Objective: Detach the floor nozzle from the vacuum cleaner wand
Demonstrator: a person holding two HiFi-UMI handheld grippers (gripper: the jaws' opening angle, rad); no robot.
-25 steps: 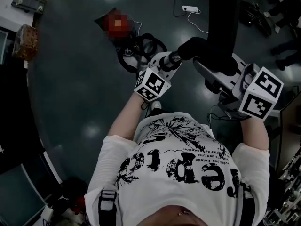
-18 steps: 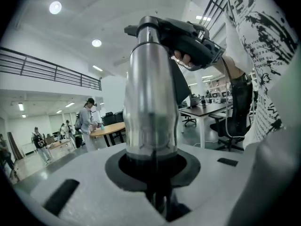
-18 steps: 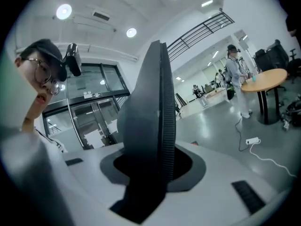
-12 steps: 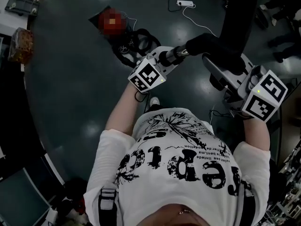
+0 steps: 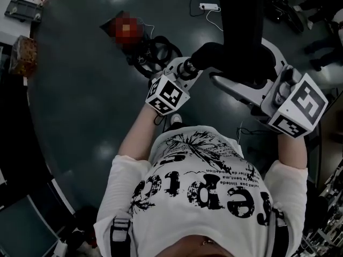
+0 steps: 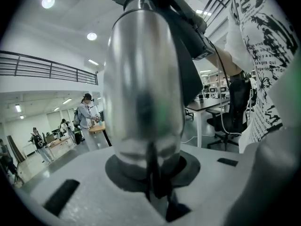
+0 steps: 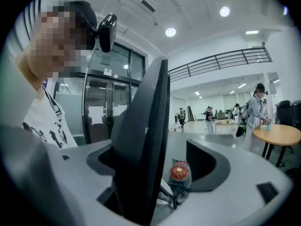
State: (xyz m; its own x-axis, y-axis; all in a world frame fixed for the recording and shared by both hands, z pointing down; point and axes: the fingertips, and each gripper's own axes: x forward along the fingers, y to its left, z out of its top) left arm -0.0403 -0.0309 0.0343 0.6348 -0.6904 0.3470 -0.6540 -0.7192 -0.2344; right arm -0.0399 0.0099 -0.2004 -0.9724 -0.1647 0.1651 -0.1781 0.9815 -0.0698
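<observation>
Left side: the left gripper [image 5: 184,70] has its jaws nearly together, clamped on the shiny silver metal vacuum wand [image 6: 143,79]. In the left gripper view the tube rises straight out from between the jaws and fills the middle of the picture.

Centre: the wand's far end enters a black neck [image 5: 214,55], just beyond the left gripper's tip. The joint appears still made, so the nozzle is judged not yet detached. All of it is held in the air above the dark floor [image 5: 86,90]; nothing carries it.

Right side: the flat black plastic floor nozzle [image 5: 238,15] stands edge-on between the jaws of the right gripper [image 7: 157,178]. These jaws have just been opening and now stand wide. One sits close against the nozzle, the other is clearly apart from it, so there is no grip.

Governing relation: the wand's long axis runs from the left jaws toward the nozzle on the right, and the nozzle's long axis runs away from the person. Separation would probably follow the wand's axis. The right gripper is the nearer to the nozzle and would need to close again first.

Count: one wand, one nozzle, two grippers.
</observation>
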